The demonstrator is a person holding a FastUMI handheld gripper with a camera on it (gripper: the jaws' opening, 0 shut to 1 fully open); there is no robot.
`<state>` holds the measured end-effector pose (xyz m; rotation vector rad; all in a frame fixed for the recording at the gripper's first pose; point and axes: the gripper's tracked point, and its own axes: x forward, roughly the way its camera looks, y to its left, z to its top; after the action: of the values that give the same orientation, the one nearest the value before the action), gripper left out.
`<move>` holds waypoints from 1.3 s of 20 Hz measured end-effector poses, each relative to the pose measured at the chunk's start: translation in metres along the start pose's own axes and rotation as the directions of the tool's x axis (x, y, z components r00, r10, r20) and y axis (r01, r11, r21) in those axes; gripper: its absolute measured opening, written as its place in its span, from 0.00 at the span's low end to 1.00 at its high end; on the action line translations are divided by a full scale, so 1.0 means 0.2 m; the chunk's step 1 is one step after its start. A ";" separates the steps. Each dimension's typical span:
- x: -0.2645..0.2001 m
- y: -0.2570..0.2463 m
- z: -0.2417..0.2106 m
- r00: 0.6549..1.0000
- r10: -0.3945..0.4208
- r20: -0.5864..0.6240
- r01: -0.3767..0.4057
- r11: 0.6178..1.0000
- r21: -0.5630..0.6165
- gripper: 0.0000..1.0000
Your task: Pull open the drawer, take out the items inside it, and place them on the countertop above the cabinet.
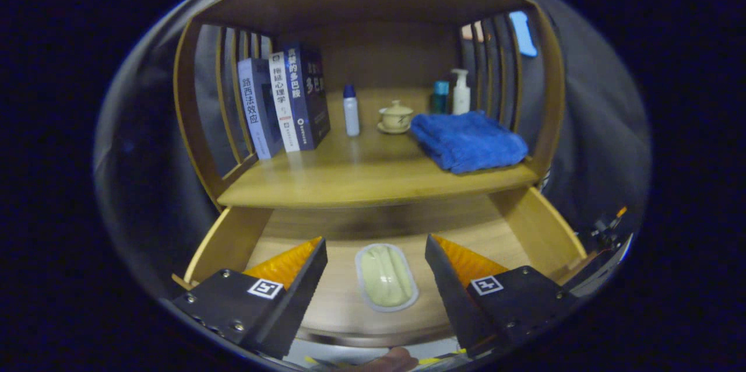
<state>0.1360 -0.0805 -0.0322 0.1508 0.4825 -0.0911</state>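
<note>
Drawer (527,232) is pulled open below the wooden counter (361,182) of the cabinet. Inside, on the drawer floor, lies one pale green oval item (386,276) in a light rim, long axis pointing roughly into the drawer. The gripper (376,252) hovers above the open drawer with its fingers (303,273) spread wide apart, gripping nothing. The oval item sits between the two fingers in the view, touching neither; whether the fingers are down at its level cannot be told.

On the counter, under the upper shelf board: three books (285,101) standing upright at the left against the slatted side, spines facing out. Just right of them a small white bottle (351,111) with a blue cap, upright. Next a lidded cup (396,116) on a saucer. A folded blue towel (469,140) lies at the right, near the counter's front edge. Behind the towel stand a teal bottle (440,97) and a white pump bottle (461,92), side by side, close to the right slats.

Front part of the counter between books and towel is bare wood.
</note>
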 end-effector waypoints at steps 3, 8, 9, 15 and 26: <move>0.12 -0.05 -0.07 0.991 -0.070 -0.116 0.069 0.998 -0.012 1.00; 0.27 -0.03 -0.21 0.959 -0.098 -0.267 0.079 0.994 -0.081 0.88; 0.26 -0.07 -0.24 0.947 -0.131 -0.294 0.108 0.990 -0.091 0.79; 0.35 -0.12 -0.28 0.943 -0.177 -0.284 0.135 0.978 -0.160 0.17; -0.03 0.03 0.03 0.986 -0.049 0.161 0.061 0.996 -0.070 0.16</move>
<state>0.1346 -0.0757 -0.0231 0.0563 0.3301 -0.1382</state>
